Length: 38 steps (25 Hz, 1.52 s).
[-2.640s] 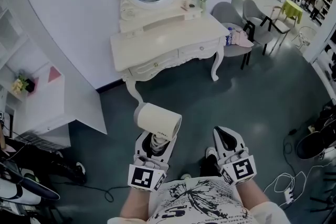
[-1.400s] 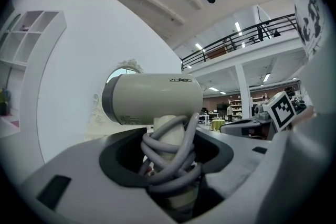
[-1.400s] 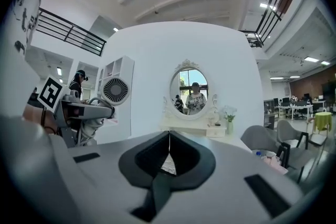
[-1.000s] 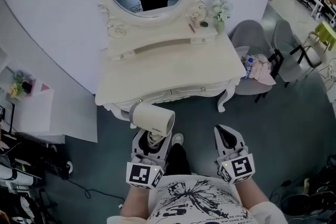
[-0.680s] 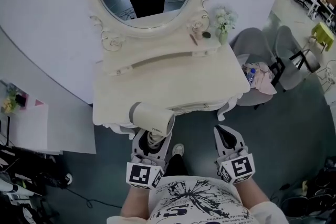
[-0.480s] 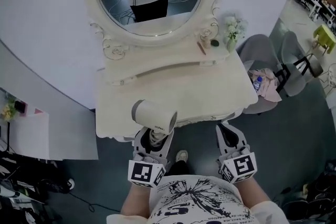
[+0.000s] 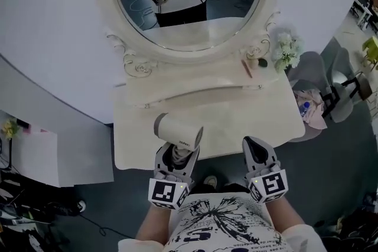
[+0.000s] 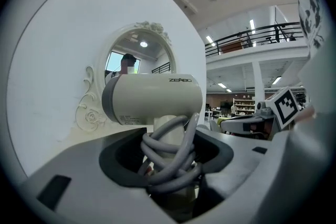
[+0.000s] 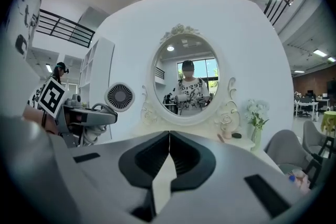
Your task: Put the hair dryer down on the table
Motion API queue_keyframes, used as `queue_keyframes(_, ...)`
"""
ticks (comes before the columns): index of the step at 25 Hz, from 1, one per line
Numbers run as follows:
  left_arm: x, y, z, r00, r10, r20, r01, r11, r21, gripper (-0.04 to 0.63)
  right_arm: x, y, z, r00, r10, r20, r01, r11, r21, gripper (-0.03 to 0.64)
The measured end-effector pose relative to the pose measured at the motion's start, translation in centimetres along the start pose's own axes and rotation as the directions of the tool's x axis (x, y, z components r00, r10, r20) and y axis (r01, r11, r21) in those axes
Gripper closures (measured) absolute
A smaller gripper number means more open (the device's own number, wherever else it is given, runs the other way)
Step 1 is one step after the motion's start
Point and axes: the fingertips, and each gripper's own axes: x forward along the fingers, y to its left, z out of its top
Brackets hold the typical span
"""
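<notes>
Cream-coloured and barrel-shaped, the hair dryer [image 7: 177, 131] stands upright in the left gripper [image 7: 175, 156], its barrel level and its handle pointing down between the jaws. In the left gripper view the jaws stand wide, clamped on the handle, which is wound round with a grey cord [image 8: 169, 161]; the barrel [image 8: 152, 98] sits just above them. Seen from the head view, the dryer is over the front left part of the cream desk [image 7: 242, 124], near its front edge; whether it touches the top I cannot tell. The right gripper [image 7: 255, 146] hovers at the desk's front edge, well apart from the dryer, with its jaws closed together on nothing. At the back of the desk rises an oval mirror [image 7: 189, 3] in an ornate frame, with a small bunch of white flowers [image 7: 287, 49] beside it. A grey chair [image 7: 307, 71] stands off the desk's right end.
</notes>
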Motion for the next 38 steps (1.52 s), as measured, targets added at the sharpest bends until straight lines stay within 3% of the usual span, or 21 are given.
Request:
queue_keyframes(6,1.8,2.5,-3.3,0.993,0.083,-0.088,-0.088,0.995,-0.045,0.342,4.5,-1.0,-1.8,0.996,0.072,-0.057,-0.072,0.997,0.013,0.598)
queue_keyframes(12,3.7,4.9,-7.6,0.967,0.172,-0.189,-0.191,0.978,-0.087,0.342,8.7,-2.2,-4.0,0.981,0.156,-0.117,-0.149,0.987,0.062,0.598)
queue_keyframes(19,7.1,6.4,-14.2,0.911,0.216,-0.351,-0.269,0.957,-0.11,0.342,12.1,-3.0,-7.9,0.961,0.244,-0.13,-0.241,0.97,0.038,0.598)
queue_keyframes(25,9.3,6.6,-19.9,0.839,0.209,-0.503,-0.296,0.95,-0.1,0.342,12.9,-3.8,-10.8,0.941,0.283,-0.185,-0.278,0.959,0.051,0.598)
queue_keyframes(33,11.5,6.9,-23.8,0.768,0.191,-0.611,-0.323,0.94,-0.113,0.342,13.9,-4.5,-11.9,0.925,0.318,-0.209,-0.314,0.948,0.052,0.598)
queue_keyframes(38,13.1,6.9,-24.0,0.734,0.193,-0.652,-0.292,0.955,-0.046,0.342,13.8,-4.4,-12.1,0.913,0.342,-0.224,-0.338,0.939,0.055,0.597)
